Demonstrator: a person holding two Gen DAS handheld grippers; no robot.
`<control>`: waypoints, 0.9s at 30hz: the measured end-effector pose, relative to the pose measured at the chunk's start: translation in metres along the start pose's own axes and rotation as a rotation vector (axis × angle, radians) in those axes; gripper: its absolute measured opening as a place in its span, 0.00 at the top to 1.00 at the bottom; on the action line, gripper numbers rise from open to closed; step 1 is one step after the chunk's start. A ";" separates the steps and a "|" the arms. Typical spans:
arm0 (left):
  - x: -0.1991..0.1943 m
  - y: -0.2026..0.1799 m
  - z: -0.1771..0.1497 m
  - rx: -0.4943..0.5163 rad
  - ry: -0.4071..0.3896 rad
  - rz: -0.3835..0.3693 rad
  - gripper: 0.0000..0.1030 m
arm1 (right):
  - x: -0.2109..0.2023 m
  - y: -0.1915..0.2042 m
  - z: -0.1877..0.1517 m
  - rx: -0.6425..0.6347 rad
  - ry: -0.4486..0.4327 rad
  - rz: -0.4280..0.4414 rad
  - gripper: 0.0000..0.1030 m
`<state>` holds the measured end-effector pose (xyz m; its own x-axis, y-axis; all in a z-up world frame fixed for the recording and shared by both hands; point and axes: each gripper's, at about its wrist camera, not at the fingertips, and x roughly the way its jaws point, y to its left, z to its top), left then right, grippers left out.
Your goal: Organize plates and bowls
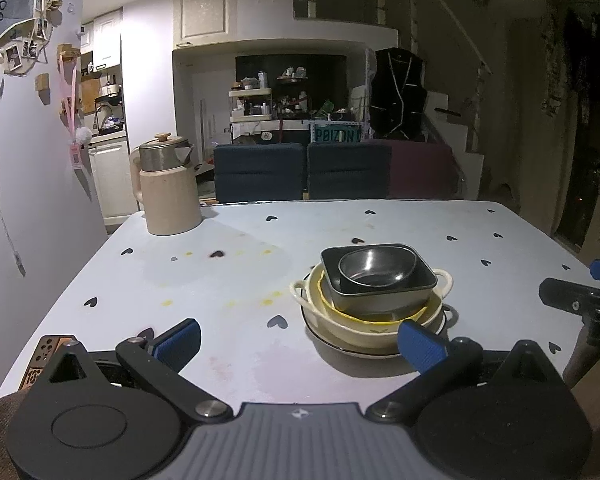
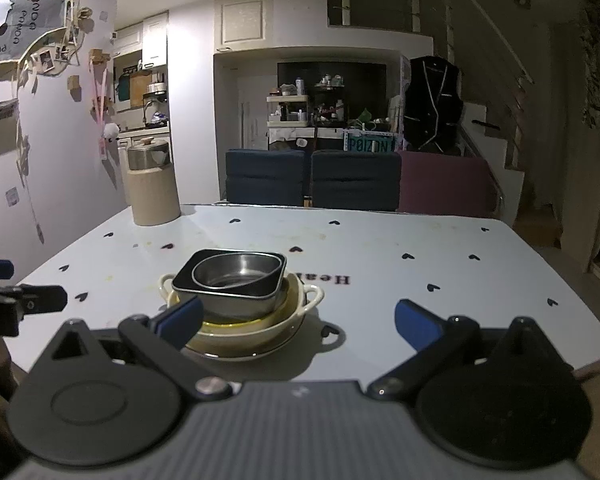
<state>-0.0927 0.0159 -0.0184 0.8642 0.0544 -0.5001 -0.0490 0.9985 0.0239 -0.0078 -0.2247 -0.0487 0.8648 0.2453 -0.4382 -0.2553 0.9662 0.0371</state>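
- Steel and cream make up the one stack (image 1: 370, 300) on the pale blue table (image 1: 228, 280): a round steel bowl (image 1: 376, 270) sits inside a dark rectangular dish (image 1: 380, 292), which sits in a yellow-rimmed bowl (image 1: 380, 318), then a cream two-handled bowl (image 1: 312, 308), then a dark-rimmed plate (image 1: 340, 348) at the bottom.
- In the left wrist view the stack lies right of centre, low in the frame; in the right wrist view it lies left of centre, also low.
- The left gripper (image 1: 300, 342) is spread wide and holds nothing, its right pad just in front of the stack's near rim.
- The right gripper (image 2: 300, 324) is likewise wide and empty, its left pad overlapping the stack's near edge in the picture; whether it touches is hard to tell in this dim light.
- The stack looks finished or close to it. If any step is left, it is likely to steady or square the pile: close gently on the cream bowl's rim, not the loose steel bowl on top.
- The dark dish is the only piece with a long axis; it runs roughly left to right across both frames, slightly skewed, with the cream bowl's handles pointing to the frame's left and right.
- A cream kettle (image 1: 168, 192) stands at upper left, well apart.
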 end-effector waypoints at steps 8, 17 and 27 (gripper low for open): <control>0.000 -0.004 0.000 0.010 -0.005 -0.010 0.00 | 0.001 -0.001 -0.001 -0.006 0.004 0.013 0.00; 0.001 -0.008 0.000 0.012 -0.008 -0.012 0.00 | 0.003 -0.003 -0.001 -0.001 0.004 0.009 0.00; 0.000 -0.009 0.000 0.011 -0.009 -0.012 0.00 | 0.002 -0.001 -0.002 0.002 0.002 0.007 0.00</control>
<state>-0.0921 0.0074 -0.0188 0.8691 0.0426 -0.4929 -0.0333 0.9991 0.0277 -0.0066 -0.2251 -0.0520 0.8618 0.2523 -0.4401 -0.2608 0.9645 0.0422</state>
